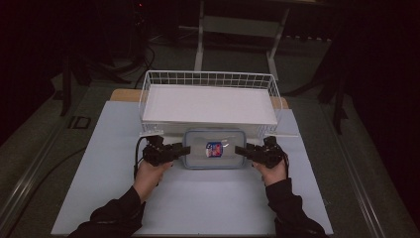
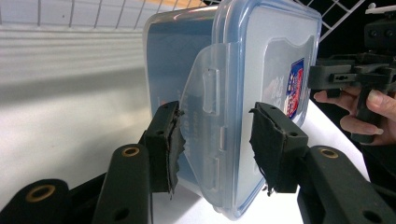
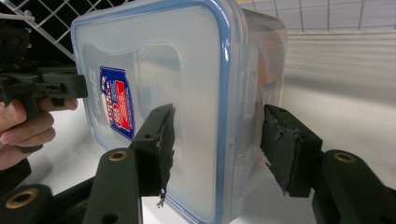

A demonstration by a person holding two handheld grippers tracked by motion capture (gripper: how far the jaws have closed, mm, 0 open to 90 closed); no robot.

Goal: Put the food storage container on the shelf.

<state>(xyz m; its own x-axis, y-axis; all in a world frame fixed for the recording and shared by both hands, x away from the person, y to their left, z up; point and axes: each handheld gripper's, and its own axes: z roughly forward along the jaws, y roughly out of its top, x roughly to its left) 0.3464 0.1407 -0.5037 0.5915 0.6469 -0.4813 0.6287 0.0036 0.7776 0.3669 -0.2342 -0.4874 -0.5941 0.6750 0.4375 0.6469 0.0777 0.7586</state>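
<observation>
White tabletop (image 1: 198, 198): lidded container (image 1: 214, 148) between both open hand-held grippers (image 1: 184, 149), jaws straddling its ends.

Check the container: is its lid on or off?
On. The blue-rimmed lid covers the container; a side latch flap lies folded down.

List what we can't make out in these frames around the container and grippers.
- Container contents: high view too small and dim; in both gripper views the frosted lid and walls blur them.
- Sticker text: blurred in both gripper views, tiny in high view.
- Left gripper and right gripper: jaws straddle the end latches with gaps; contact unclear.
- Wire basket contents: a white sheet covers its floor.
</observation>
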